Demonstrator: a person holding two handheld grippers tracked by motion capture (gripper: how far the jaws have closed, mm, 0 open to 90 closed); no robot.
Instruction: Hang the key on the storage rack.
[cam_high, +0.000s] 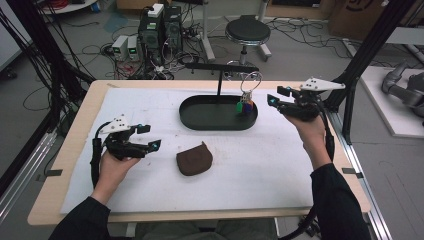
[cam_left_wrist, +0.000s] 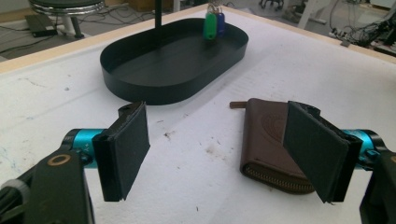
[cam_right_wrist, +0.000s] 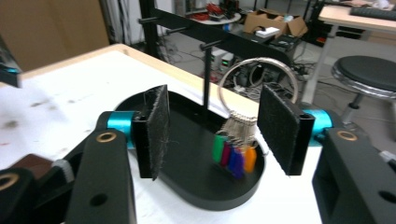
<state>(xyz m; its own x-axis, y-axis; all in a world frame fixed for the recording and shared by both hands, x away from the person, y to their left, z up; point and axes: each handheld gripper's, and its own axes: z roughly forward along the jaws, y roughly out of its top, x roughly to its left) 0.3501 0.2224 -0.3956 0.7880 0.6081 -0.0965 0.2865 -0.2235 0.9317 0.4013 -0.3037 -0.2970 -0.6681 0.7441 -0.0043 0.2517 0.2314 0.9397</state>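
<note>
Grey floor, tangled cables, round stool, computer towers.

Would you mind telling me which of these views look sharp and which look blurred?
Left gripper view: crisp on the brown pouch and black tray. Right gripper view: soft and smeared at its left edge, though the key ring reads clearly. High view: evenly lit, coarse, no glare.

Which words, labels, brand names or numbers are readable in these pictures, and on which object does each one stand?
No text can be read.
Brown wallet: a round embossed mark, too faint to read.
Coloured key tags: no readable writing.
Cardboard box on the floor: a dark print, cut off and blurred.
</note>
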